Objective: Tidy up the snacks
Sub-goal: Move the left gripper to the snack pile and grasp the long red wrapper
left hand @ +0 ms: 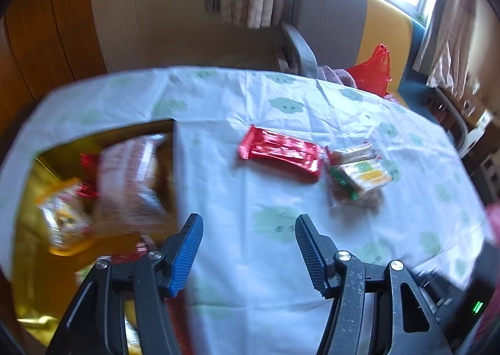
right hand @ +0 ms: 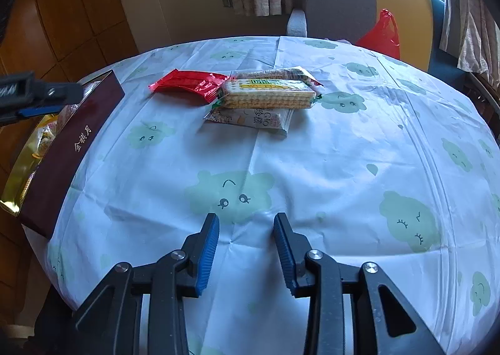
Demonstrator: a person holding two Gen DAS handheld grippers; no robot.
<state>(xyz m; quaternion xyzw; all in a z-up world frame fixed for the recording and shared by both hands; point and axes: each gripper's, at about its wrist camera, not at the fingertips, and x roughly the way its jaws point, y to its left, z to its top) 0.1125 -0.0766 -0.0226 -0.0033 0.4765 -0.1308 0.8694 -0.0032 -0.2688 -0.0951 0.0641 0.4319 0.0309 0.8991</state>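
Left wrist view: left gripper (left hand: 249, 223) open wide and empty, hovering at lower centre over the tablecloth (left hand: 218, 98). At left of the frame, box (left hand: 173, 148) with gold lining, already holding several snack packs (left hand: 131, 180), blurred. At centre right, still outside the box: red wrapper (left hand: 279, 151) and, just beside it, cracker pack (left hand: 359, 178).

Right wrist view: right gripper (right hand: 246, 223) at lower centre, jaws apart narrowly, nothing between them. In upper centre, red wrapper (right hand: 190, 84) touching cracker pack (right hand: 268, 95), which lies on top of a white pack (right hand: 253, 119). Box (right hand: 78, 148) at left edge, well apart from these three.

Judged about half done: some snacks stored, at least three left on the table.
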